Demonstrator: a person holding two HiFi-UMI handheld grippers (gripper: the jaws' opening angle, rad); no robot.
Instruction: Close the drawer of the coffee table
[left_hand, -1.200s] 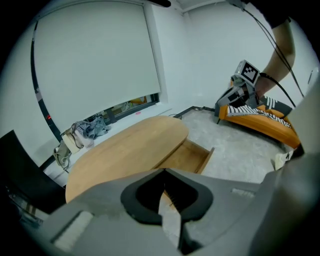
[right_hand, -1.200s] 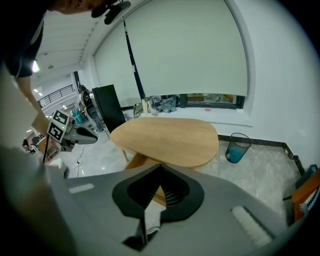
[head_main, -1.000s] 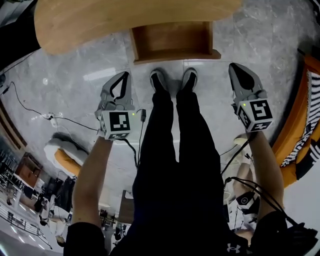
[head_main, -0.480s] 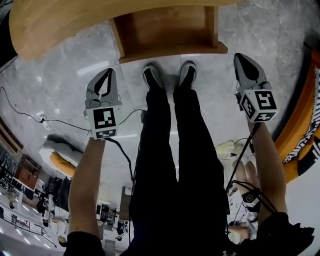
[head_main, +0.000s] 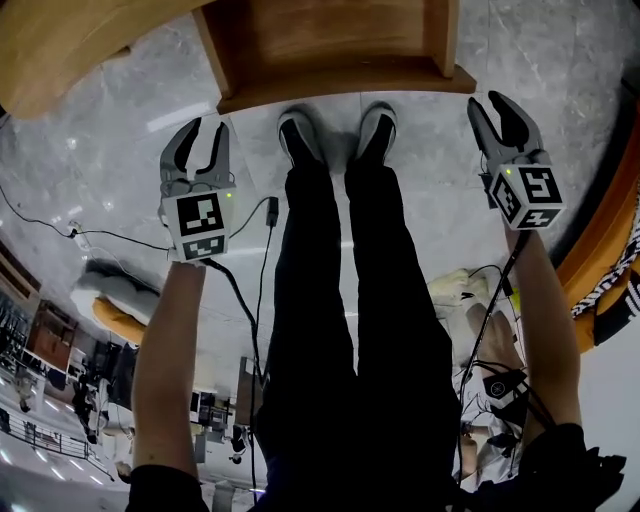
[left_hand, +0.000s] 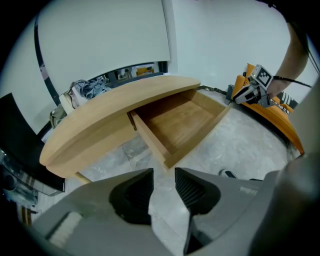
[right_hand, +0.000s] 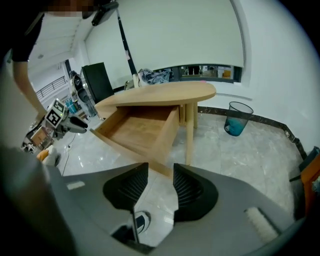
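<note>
Grey marble floor (head_main: 110, 160) fills most of the frame. The wooden counter (head_main: 60, 50) curves across the upper left. Its drawer (head_main: 340, 88) stands pulled out at top centre, just above the person's shoes (head_main: 300, 135). The left hand-held gripper (head_main: 204, 130) at left centre and the right hand-held gripper (head_main: 493, 104) at upper right flank the drawer without touching it. Both pairs of jaws have just been opening and stand apart, holding nothing.
</note>
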